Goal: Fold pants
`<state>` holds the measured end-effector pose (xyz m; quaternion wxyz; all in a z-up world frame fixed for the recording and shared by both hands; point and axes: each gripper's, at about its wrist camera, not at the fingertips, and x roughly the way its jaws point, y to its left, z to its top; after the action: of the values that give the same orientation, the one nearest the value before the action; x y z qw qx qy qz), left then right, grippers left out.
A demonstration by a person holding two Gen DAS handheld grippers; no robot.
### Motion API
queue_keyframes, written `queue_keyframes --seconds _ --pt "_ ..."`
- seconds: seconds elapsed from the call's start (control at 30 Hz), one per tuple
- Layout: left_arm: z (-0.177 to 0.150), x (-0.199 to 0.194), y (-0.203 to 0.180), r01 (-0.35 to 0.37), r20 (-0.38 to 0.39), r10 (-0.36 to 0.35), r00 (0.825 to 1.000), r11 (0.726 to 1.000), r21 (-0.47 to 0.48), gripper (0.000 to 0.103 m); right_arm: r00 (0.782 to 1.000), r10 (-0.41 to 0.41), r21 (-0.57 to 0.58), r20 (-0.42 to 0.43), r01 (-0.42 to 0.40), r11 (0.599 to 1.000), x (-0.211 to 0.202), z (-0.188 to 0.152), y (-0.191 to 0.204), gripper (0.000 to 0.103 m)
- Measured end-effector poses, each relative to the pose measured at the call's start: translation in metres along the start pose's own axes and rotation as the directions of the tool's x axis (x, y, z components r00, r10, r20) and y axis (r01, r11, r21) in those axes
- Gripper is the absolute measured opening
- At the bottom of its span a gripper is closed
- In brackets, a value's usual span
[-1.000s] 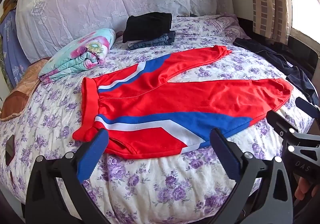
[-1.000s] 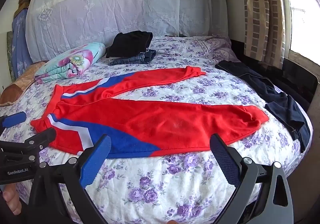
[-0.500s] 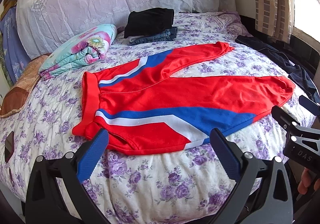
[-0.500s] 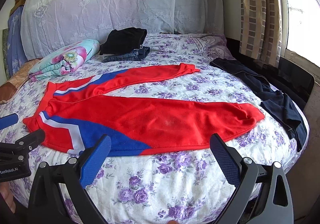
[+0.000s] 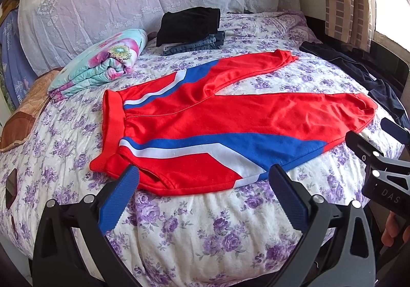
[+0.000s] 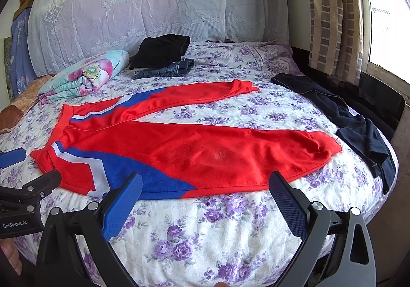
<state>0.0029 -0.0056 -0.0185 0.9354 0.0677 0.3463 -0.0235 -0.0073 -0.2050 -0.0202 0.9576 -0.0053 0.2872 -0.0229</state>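
Red pants (image 5: 230, 117) with blue and white stripes lie spread flat on the flowered bed (image 5: 205, 225), waistband to the left, legs splayed to the right; they also show in the right wrist view (image 6: 194, 148). My left gripper (image 5: 202, 189) is open and empty, just short of the pants' near hem by the waist. My right gripper (image 6: 205, 197) is open and empty, in front of the near leg's lower edge. Each gripper shows at the other view's edge.
A folded floral quilt (image 5: 102, 66) lies at the back left. A stack of folded black and denim clothes (image 5: 189, 28) sits by the headboard. Dark pants (image 6: 353, 117) hang over the bed's right edge. A curtain (image 6: 333, 15) and window are at the right.
Both grippers have moved a little closer to the bed and pants, so the pants sit lower and larger in view. Both stay open and empty.
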Motion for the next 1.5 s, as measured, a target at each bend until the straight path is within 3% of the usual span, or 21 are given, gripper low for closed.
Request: queue_keyframes --seconds 1.5 --pt "-0.0029 -0.0036 -0.0006 -0.004 -0.004 0.004 1.000 1.000 0.008 0.099 1.000 -0.003 0.000 -0.002 0.003 1.000 0.0002 -0.0004 0.0018 0.100"
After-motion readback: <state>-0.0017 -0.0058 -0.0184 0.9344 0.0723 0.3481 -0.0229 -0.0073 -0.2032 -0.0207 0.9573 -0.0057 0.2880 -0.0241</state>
